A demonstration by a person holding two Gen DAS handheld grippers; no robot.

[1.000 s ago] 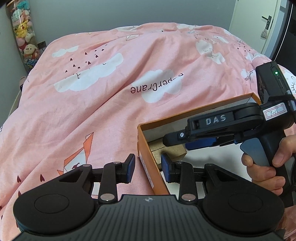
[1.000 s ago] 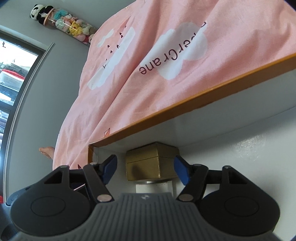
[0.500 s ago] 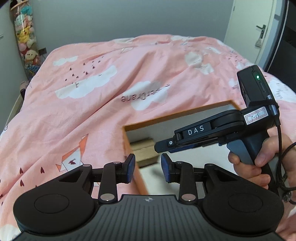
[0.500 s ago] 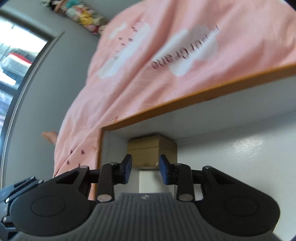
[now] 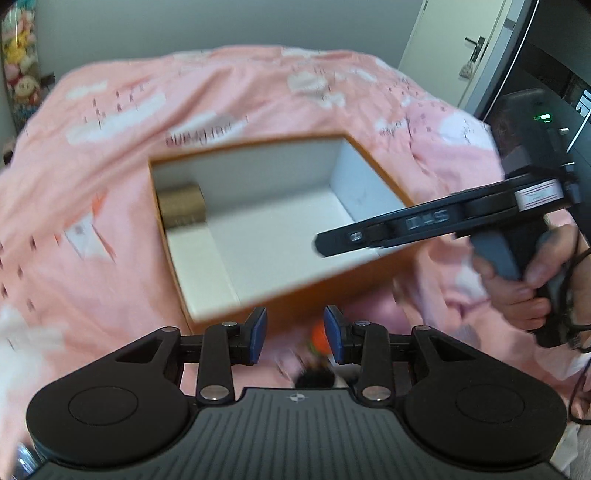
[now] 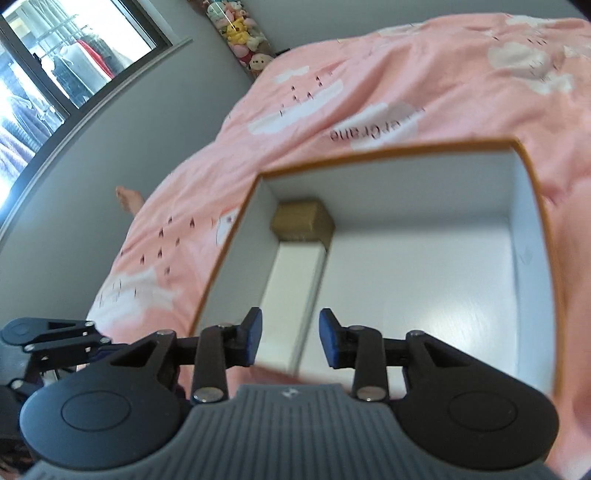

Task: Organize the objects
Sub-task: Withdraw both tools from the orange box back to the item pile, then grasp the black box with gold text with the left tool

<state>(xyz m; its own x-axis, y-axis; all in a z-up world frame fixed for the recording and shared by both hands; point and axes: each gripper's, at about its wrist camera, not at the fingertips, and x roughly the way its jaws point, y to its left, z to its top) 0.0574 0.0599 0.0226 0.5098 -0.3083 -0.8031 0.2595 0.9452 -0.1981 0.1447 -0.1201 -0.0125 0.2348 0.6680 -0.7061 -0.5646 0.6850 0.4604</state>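
Note:
An orange cardboard box point(image 5: 373, 168) with a white inside lies open on the pink bed cover; it also shows in the right wrist view point(image 6: 532, 173). A small gold box point(image 5: 181, 205) sits in its far left corner, also seen in the right wrist view point(image 6: 302, 220), with a white box point(image 6: 295, 291) in front of it. My left gripper point(image 5: 295, 335) is open and empty, above the box's near edge. My right gripper point(image 6: 290, 341) is open and empty, over the near part of the box. Blurred small objects point(image 5: 318, 339), one orange, lie below the left gripper.
The pink cloud-print bed cover point(image 5: 110, 110) surrounds the box. A tube of plush toys point(image 6: 242, 22) stands by the far wall. A window point(image 6: 44, 62) is at the left, a door point(image 5: 461, 48) at the right. A bare foot point(image 6: 127, 197) shows beside the bed.
Both grippers have pulled back and up from the box, so its whole inside now shows. The right gripper closed partway after leaving the gold box in the corner.

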